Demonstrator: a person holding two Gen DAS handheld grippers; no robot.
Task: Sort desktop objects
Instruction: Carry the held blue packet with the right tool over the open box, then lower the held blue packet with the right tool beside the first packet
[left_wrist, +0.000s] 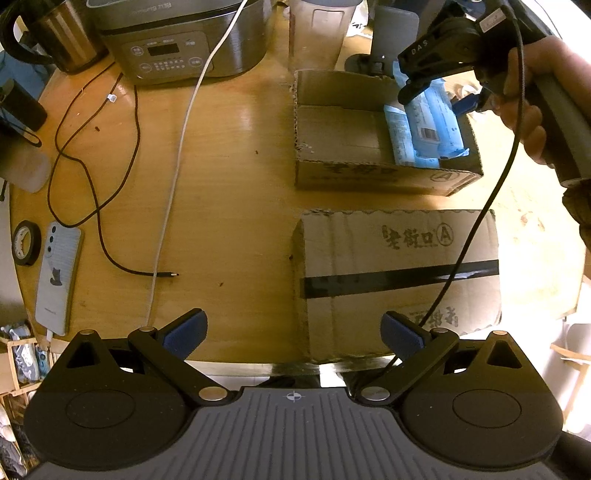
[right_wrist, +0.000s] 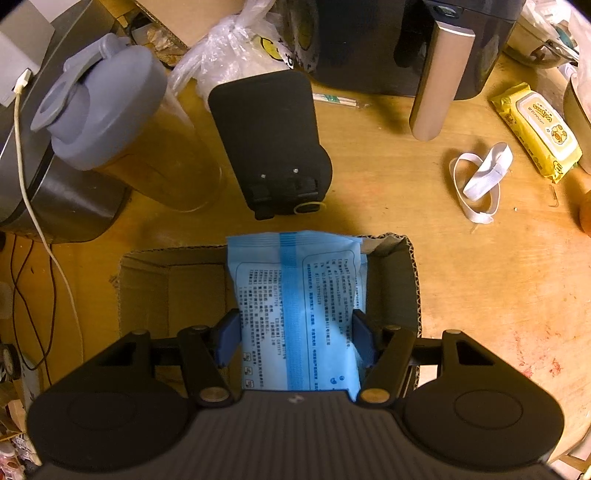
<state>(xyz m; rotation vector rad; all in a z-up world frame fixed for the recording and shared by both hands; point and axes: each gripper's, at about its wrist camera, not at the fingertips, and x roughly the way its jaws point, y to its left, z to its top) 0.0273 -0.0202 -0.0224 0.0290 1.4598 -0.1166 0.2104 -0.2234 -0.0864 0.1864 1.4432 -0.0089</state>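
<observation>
An open cardboard box (left_wrist: 369, 173) stands on the round wooden table, with a blue tissue pack (left_wrist: 424, 129) leaning inside its right end. My right gripper (right_wrist: 295, 336) is over the box (right_wrist: 147, 291) with its blue pads against both sides of the blue pack (right_wrist: 295, 295); it also shows in the left wrist view (left_wrist: 436, 92). My left gripper (left_wrist: 293, 334) is open and empty near the table's front edge, beside a closed taped carton (left_wrist: 399, 280).
A phone (left_wrist: 59, 277), tape roll (left_wrist: 26, 243), black cable (left_wrist: 92, 192) and white cable (left_wrist: 184, 147) lie at left. A rice cooker (left_wrist: 177, 40) and kettle (left_wrist: 55, 33) stand behind. Beyond the box are a black stand (right_wrist: 273, 144), a lidded jug (right_wrist: 122, 122), white elastic band (right_wrist: 480, 181) and yellow wipes (right_wrist: 535, 129).
</observation>
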